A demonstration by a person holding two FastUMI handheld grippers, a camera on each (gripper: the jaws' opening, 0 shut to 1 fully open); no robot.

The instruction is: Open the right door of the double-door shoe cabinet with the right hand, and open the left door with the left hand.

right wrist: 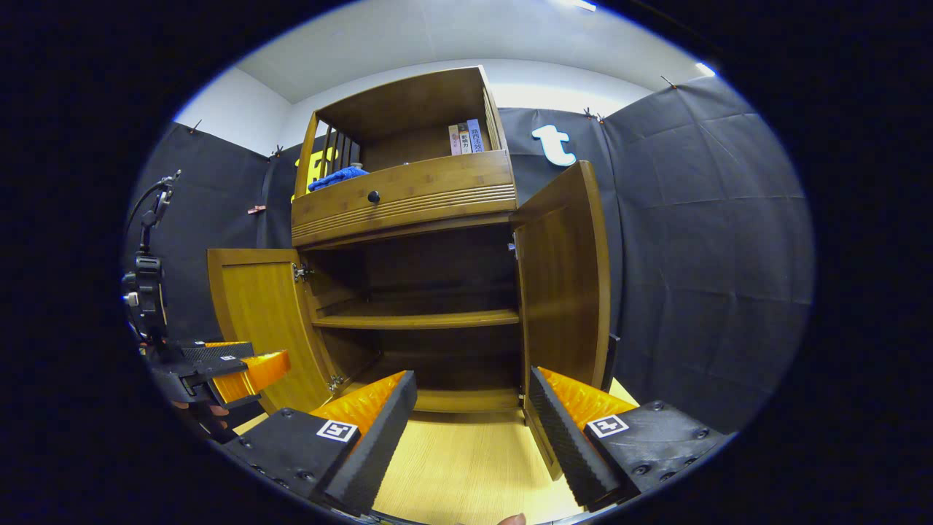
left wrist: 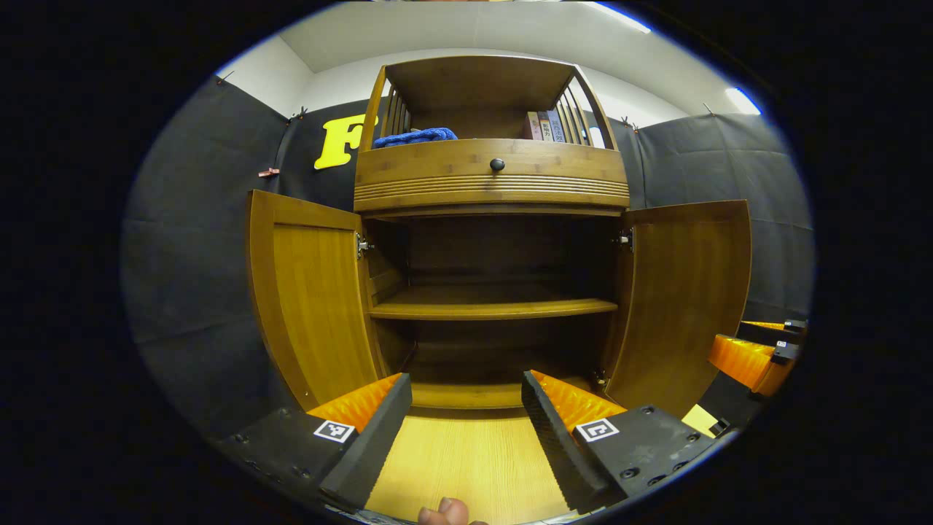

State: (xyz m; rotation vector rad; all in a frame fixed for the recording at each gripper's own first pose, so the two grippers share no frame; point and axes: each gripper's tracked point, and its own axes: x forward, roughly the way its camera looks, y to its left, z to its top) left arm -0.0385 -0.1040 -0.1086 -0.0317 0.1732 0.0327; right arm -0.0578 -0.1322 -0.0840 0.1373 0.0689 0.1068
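The wooden shoe cabinet stands with both doors swung wide. Its left door and right door hang outward, showing a bare inner shelf. My left gripper is open in front of the cabinet's middle, holding nothing. In the right gripper view the cabinet sits left of centre, with the left door and right door open. My right gripper is open and holds nothing, just before the right door's lower edge. The other gripper shows at the far left.
A drawer with a dark knob sits above the doors. On the top shelf lie a blue cloth and some books. Pale wood floor runs before the cabinet. Black cloth walls close in both sides.
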